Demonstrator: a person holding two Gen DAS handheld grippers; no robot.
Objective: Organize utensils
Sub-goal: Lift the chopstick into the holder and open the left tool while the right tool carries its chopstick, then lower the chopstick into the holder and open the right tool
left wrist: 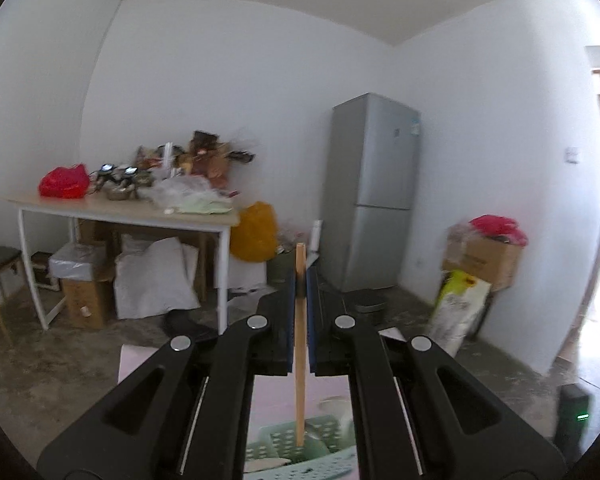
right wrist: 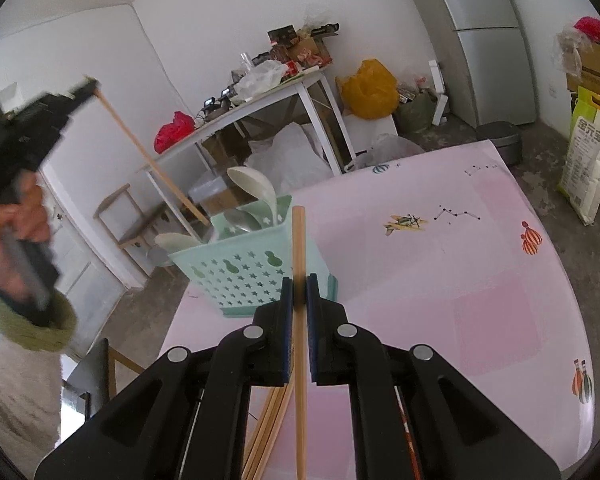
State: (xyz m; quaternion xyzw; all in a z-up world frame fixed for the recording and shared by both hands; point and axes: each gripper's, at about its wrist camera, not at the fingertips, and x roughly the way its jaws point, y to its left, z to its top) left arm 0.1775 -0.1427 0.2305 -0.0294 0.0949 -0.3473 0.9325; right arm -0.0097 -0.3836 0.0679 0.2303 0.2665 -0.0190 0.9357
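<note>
— Starting at the left: what is the left gripper (right wrist: 88,86) doing?

— Its jaws are clenched on a wooden chopstick (right wrist: 148,156), raised high, gripping it near its top end. The stick slants down so its lower tip sits at the mouth of the mint-green utensil basket (right wrist: 240,276), which stands on the pink table (right wrist: 460,280) near its far left edge.

— What is in the basket?

— Pale spoons (right wrist: 256,192) and a metal one, standing upright.

— And further right?

— The right gripper (right wrist: 299,292), just in front of the basket, has its jaws grasping a second chopstick (right wrist: 299,240), held almost upright. Under it, a loose bundle of chopsticks (right wrist: 268,428) lies on the table. The patterned tabletop runs on to the right.
</note>
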